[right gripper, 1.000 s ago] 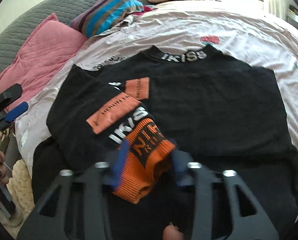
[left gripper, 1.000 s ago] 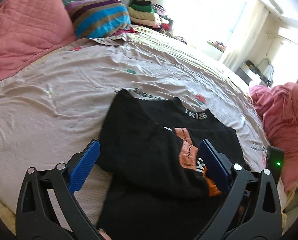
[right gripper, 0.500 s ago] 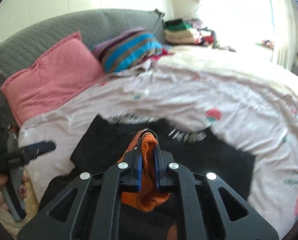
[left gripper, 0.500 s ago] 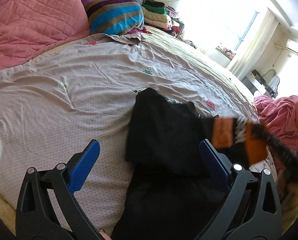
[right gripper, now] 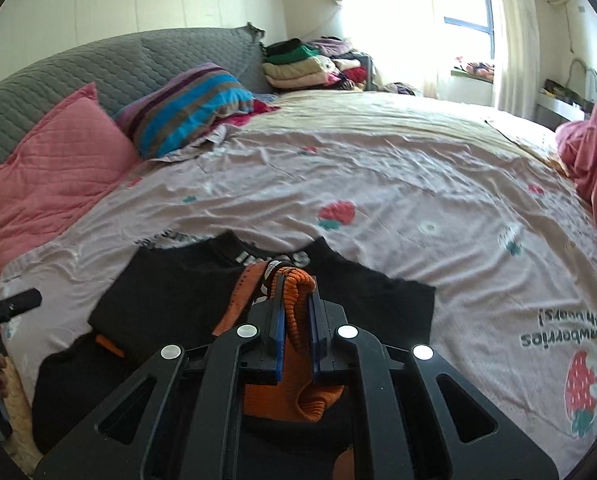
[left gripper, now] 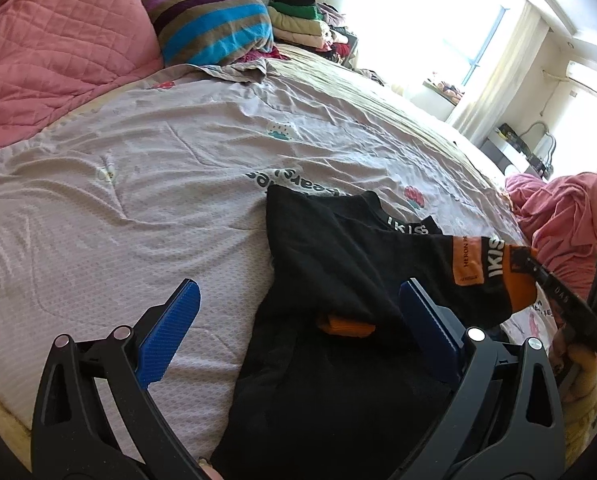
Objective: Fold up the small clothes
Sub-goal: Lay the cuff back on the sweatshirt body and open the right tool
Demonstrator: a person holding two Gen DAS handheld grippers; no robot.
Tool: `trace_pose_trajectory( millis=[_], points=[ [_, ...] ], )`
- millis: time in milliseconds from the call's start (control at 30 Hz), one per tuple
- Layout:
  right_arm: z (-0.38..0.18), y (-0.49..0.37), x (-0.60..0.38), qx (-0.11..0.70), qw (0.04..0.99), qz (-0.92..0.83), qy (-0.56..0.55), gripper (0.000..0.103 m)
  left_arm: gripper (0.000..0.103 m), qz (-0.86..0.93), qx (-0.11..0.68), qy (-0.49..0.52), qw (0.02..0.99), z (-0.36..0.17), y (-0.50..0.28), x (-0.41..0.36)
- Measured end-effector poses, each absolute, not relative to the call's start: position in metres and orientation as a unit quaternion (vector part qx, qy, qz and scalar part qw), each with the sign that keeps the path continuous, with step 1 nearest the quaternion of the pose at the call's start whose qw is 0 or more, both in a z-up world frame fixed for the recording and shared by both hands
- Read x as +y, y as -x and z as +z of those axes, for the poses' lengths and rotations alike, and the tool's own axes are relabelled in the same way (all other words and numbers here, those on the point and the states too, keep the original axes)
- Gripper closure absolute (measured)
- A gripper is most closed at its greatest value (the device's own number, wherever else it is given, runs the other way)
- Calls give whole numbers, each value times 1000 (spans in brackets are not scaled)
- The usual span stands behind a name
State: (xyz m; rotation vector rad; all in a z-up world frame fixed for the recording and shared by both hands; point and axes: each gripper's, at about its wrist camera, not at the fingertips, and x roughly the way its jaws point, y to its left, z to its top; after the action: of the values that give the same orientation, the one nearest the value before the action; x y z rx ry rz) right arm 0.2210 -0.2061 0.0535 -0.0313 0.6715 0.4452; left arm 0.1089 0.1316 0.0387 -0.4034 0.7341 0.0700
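Since a second ago: right gripper clamped on orange ribbed cuff and raised; sleeve pulled taut off black knit sweater on pale printed bedsheet — long axis toward the right in the left wrist view; left gripper spread wide, empty.

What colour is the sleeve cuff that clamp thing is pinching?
Orange ribbed knit, on a black sweater; the cuff shows best in the right wrist view.

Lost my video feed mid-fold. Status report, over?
Right gripper shut on orange cuff, sleeve lifted. Left gripper open, holding nothing. Black sweater flat on the bed sheet. Nothing in the way.
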Motion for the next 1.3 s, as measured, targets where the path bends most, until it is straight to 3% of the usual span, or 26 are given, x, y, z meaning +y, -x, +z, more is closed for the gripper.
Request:
trace_pose_trajectory(
  millis=[600,1200,1300],
  points=[
    [26,-228,-212,353,915,196,19,94,10,-2,388,178,904,26,-139,98],
    [27,-221,-216,361,911,200,15,84,10,-12,404,156,901,17,-157,83],
    [23,-215,-206,367,904,218,28,83,19,-16,413,145,899,14,-167,75]
  ],
)
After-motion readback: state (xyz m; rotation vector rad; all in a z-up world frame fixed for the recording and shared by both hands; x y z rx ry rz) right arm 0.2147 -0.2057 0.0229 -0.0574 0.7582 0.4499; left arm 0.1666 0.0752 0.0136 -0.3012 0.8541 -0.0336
